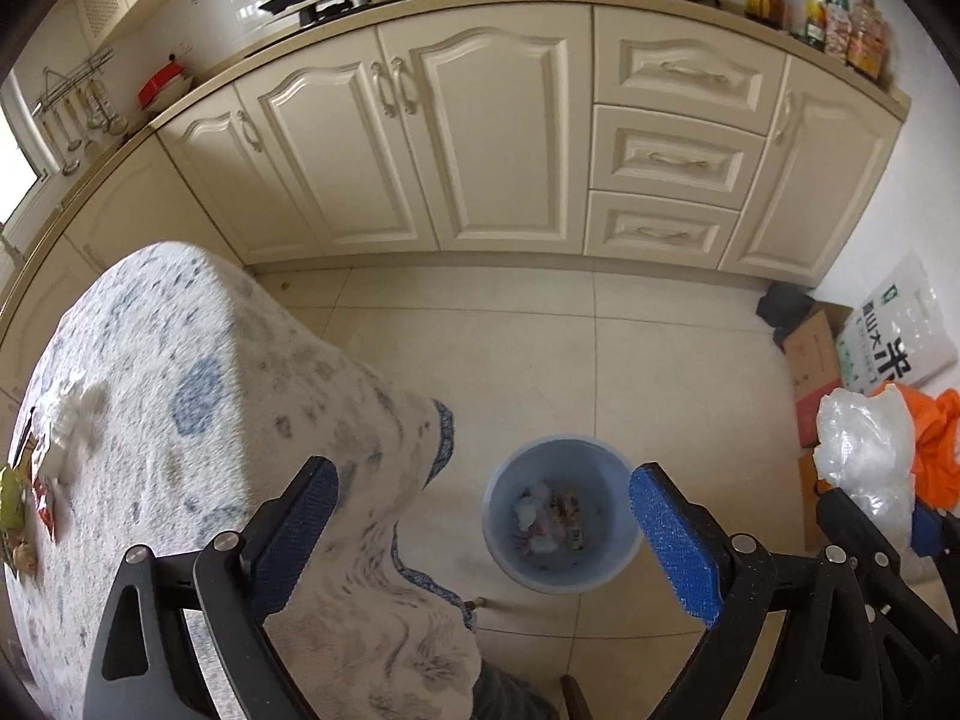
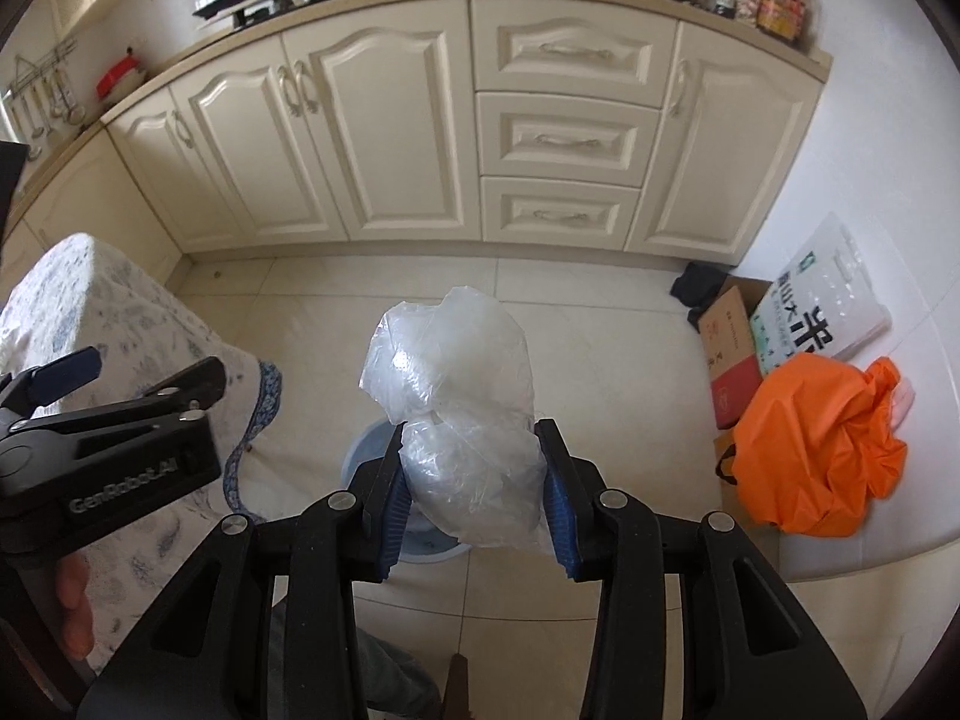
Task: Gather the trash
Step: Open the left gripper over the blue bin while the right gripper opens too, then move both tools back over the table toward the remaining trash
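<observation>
My left gripper [image 1: 483, 471] is open wide with nothing between its blue pads [image 1: 672, 540]. It hangs over a pale blue bin [image 1: 615, 540] on the floor, which holds crumpled paper and wrappers [image 1: 546, 516]. My right gripper [image 2: 473, 429] is shut on a crumpled clear plastic bag [image 2: 456, 372], held above the same bin [image 2: 367, 450], which the bag mostly hides. In the left wrist view the plastic bag [image 1: 864, 456] shows at the right edge. A white tissue [image 1: 75, 414] and wrappers [image 1: 42, 498] lie on the clothed table [image 1: 210, 420] at the left.
Cream kitchen cabinets [image 2: 384, 120] run along the back, with tiled floor [image 1: 540, 348] in front of them. At the right stand an orange bag [image 2: 822, 450], a cardboard box [image 2: 729, 348] and a rice sack [image 2: 822, 306]. A hand [image 2: 75, 606] holds the left gripper's handle.
</observation>
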A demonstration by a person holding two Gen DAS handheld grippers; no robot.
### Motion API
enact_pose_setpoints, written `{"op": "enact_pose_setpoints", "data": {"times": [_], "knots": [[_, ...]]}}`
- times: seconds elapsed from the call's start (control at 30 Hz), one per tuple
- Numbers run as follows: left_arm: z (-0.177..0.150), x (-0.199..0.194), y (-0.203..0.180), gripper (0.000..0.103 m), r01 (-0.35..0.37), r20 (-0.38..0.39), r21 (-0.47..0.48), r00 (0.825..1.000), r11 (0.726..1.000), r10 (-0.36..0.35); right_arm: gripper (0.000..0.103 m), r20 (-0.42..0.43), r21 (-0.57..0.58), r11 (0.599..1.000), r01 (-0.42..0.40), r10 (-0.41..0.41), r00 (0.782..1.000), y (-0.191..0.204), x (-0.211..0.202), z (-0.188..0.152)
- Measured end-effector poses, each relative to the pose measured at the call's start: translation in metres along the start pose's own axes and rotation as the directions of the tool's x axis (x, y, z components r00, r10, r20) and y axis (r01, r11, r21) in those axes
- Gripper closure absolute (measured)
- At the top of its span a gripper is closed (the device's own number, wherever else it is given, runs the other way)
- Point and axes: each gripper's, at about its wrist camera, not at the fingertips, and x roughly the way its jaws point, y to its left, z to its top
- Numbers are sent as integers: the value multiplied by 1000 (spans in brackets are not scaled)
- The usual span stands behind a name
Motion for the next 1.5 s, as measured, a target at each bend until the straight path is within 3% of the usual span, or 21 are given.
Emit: {"op": "enact_pose_setpoints", "data": {"times": [0.23,0.27,0.37,0.4,0.5,0.93,1.5], "knots": [[-6,-13,22,7,6,4,-52,1000,999,-6,62,-3,-71,996,-46,46,999,32,10,10],[-8,-16,26,8,-1,2,-58,1000,998,1,54,3,-88,996,-34,35,999,38,9,12],[-7,-20,37,8,-64,18,-90,998,994,65,15,18,-104,992,69,-67,998,44,10,16],[-8,-20,41,8,-53,16,-101,998,993,55,11,38,-107,992,65,-62,997,44,7,16],[-10,-18,50,8,-17,-8,-133,1000,991,16,11,21,-103,995,18,-16,1000,43,7,14],[-21,-22,56,8,-22,-20,-137,1000,990,20,11,-30,-89,996,8,-10,999,38,11,1],[-57,-82,92,8,-70,39,-209,996,975,80,11,44,-130,990,-63,69,997,67,-35,-8]]}}
